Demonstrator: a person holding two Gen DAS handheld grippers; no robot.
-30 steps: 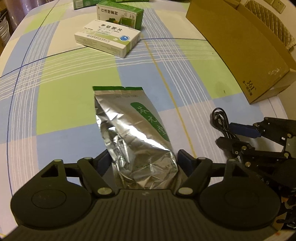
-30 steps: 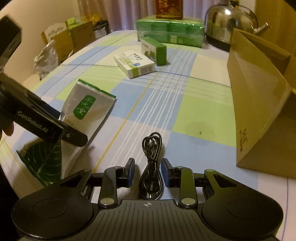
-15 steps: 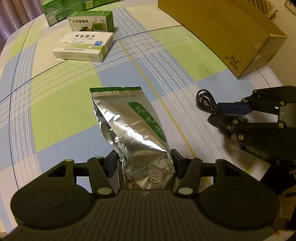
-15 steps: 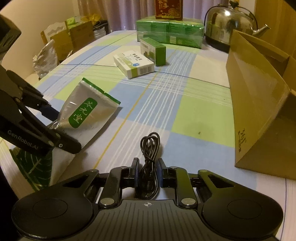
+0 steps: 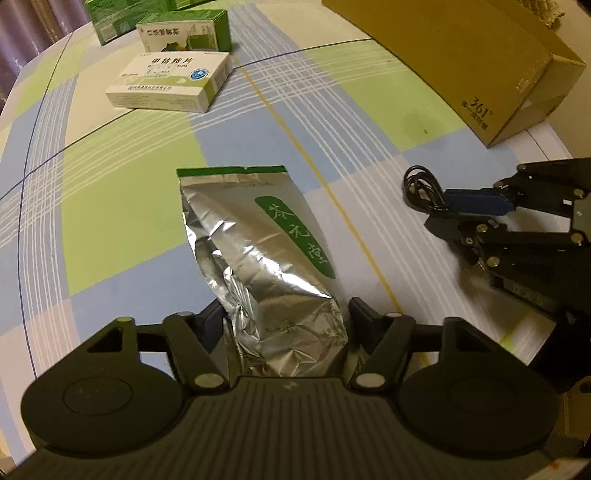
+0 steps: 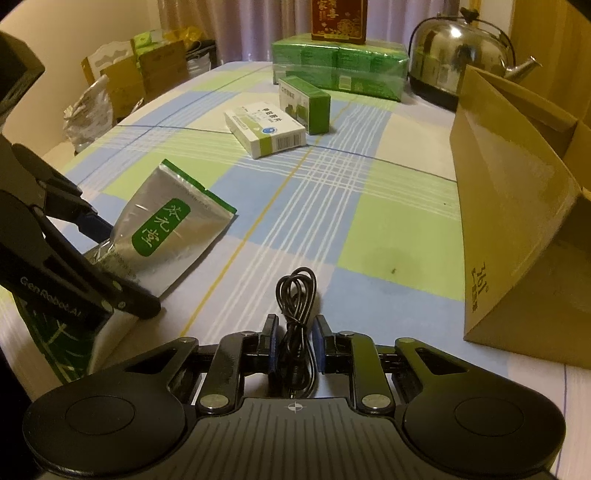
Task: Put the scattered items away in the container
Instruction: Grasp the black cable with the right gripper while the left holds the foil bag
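My left gripper (image 5: 284, 321) is clamped on the crinkly silver foil pouch (image 5: 258, 251), lower centre; my right gripper (image 6: 295, 332) pinches the coiled black cable (image 6: 295, 295). The brown cardboard box (image 6: 517, 221) sits far right, nearer my right.

Home dining table (image 6: 369, 177), kettle (image 6: 458, 62), curtains (image 6: 236, 26)

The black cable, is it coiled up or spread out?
Coiled: the black cable is bunched in loops, lying between the right gripper fingers.
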